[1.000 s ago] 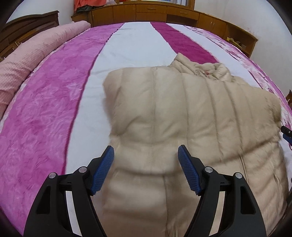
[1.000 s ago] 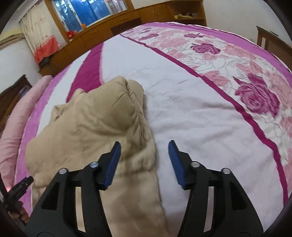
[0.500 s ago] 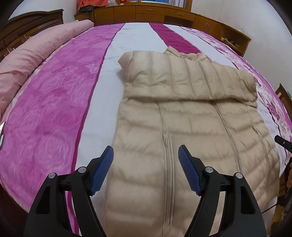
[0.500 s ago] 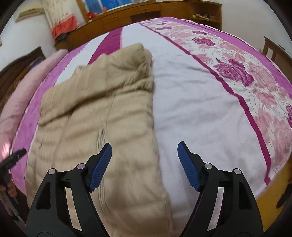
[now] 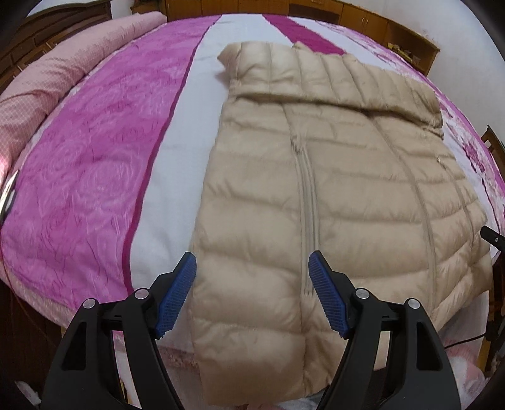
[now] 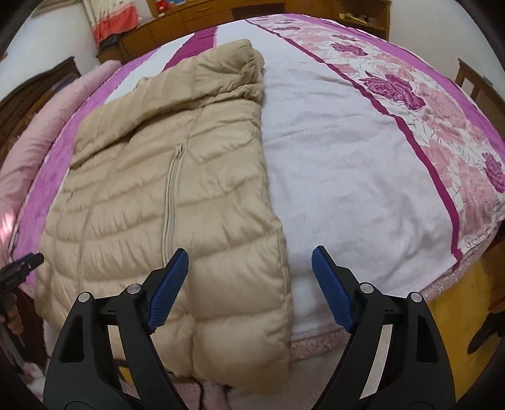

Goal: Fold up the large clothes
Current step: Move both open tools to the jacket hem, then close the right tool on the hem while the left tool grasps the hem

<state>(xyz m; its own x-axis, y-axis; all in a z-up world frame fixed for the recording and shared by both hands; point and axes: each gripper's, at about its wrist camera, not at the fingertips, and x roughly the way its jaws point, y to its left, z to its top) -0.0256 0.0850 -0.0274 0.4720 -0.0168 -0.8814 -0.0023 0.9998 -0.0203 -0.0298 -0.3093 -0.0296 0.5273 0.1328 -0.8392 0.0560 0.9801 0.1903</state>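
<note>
Beige puffer jacket (image 5: 331,189) lies flat on the bed (image 5: 94,151), filling centre and right of the left wrist view; in the right wrist view the same jacket (image 6: 164,195) takes up the left half of frame. Its upper part is folded down across the body as a band toward the top of frame, zipper (image 5: 305,195) running down the middle, hem hanging over the near bed edge. Left gripper (image 5: 252,293) at bottom centre, jaws released and wide apart, blue pads (image 5: 176,295) on either side of the jacket's lower left portion, nothing between them gripped. Right gripper (image 6: 249,288) at bottom centre of its view, jaws also released and spread, left pad over the jacket's right edge, right pad over the white stripe of the bedspread (image 6: 347,164). Bedspread is magenta and white striped with a rose print at right of frame. Pink rolled quilt (image 5: 47,72) at upper left. Wooden cabinets (image 5: 378,22) along the top edge. Both views slightly blurred.
</note>
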